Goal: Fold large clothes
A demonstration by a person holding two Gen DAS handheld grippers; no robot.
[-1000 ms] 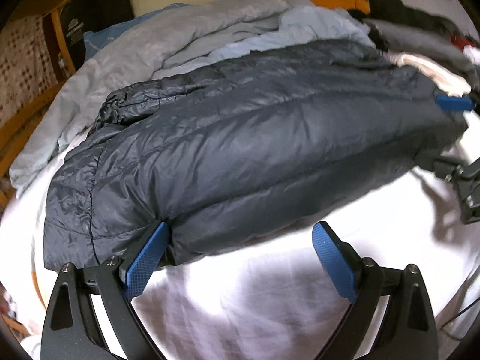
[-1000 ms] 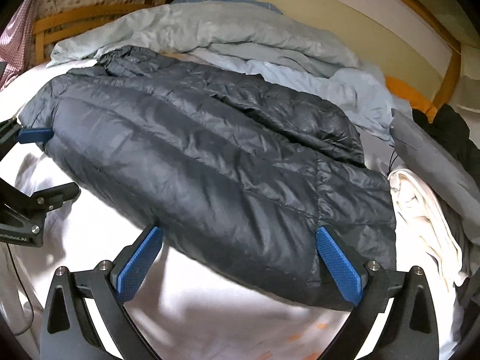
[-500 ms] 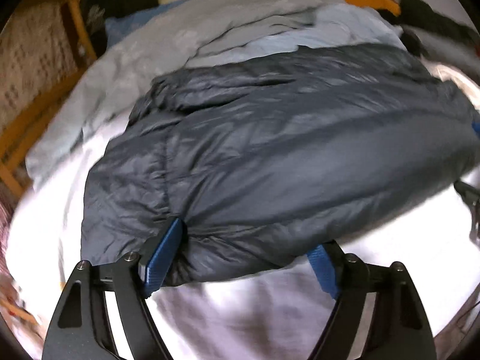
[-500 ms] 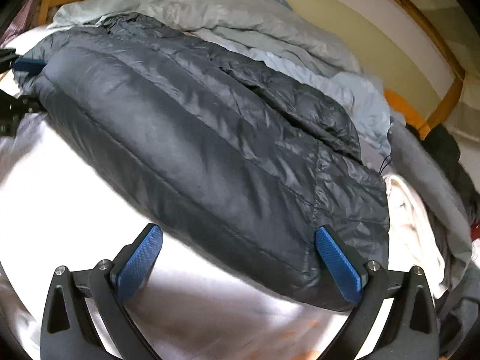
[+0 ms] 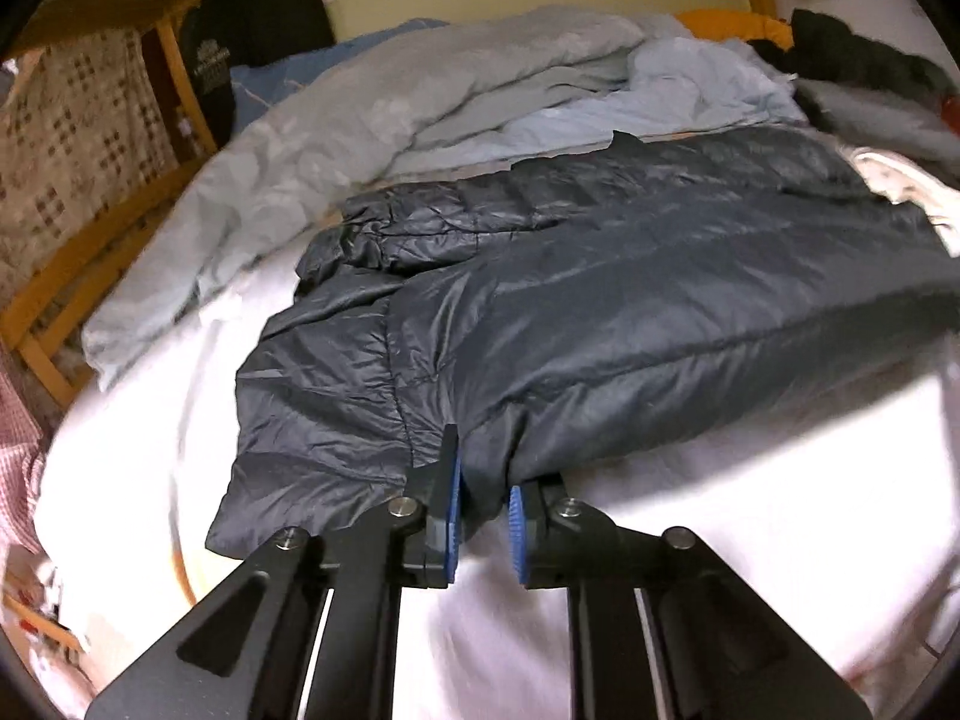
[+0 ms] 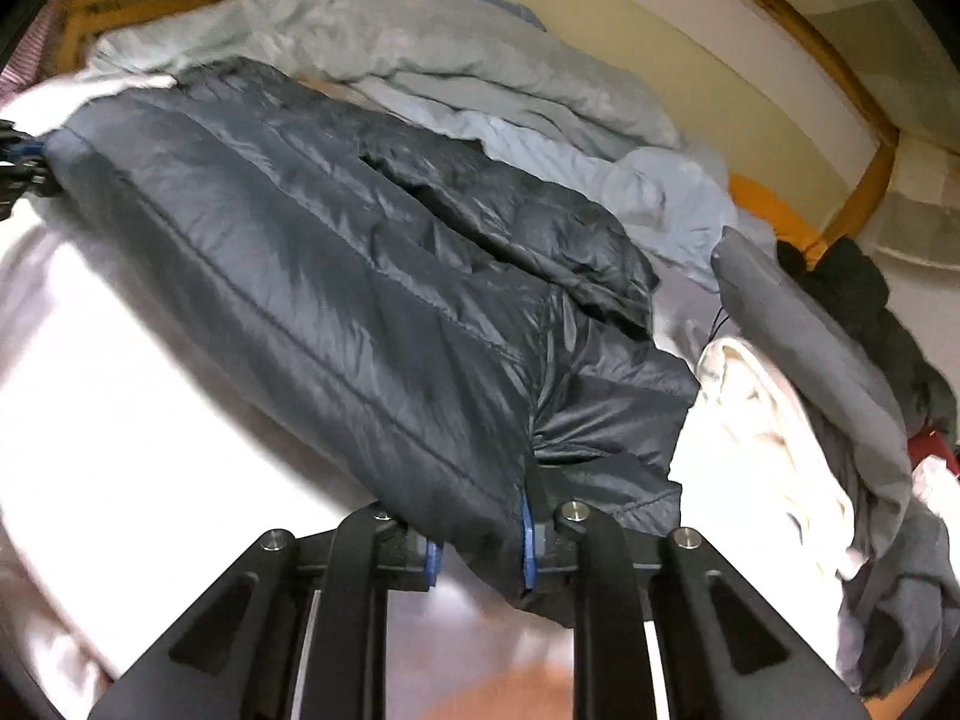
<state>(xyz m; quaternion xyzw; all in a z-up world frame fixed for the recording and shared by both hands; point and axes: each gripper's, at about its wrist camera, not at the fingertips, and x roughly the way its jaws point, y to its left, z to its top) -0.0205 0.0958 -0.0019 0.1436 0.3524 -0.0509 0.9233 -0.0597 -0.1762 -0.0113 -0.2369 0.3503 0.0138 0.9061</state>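
A dark navy puffer jacket [image 5: 600, 312] lies folded lengthwise across a white bed sheet [image 5: 690, 540]. My left gripper [image 5: 483, 510] is shut on the near edge of the jacket towards its left end, with fabric bunched between the blue pads. In the right wrist view the jacket [image 6: 336, 276] runs from the far left to the near right. My right gripper [image 6: 480, 546] is shut on its near edge towards the right end. The left gripper shows small in the right wrist view at the far left edge [image 6: 24, 162].
A grey and light blue duvet [image 5: 420, 96] is heaped behind the jacket. Cream and grey clothes [image 6: 780, 420] are piled at the right. A wooden bed frame [image 5: 90, 252] runs along the left and a headboard [image 6: 780, 78] at the back.
Both grippers have closed from wide open onto the jacket's near edge. The fabric is now pinched and puckered at both grip points.
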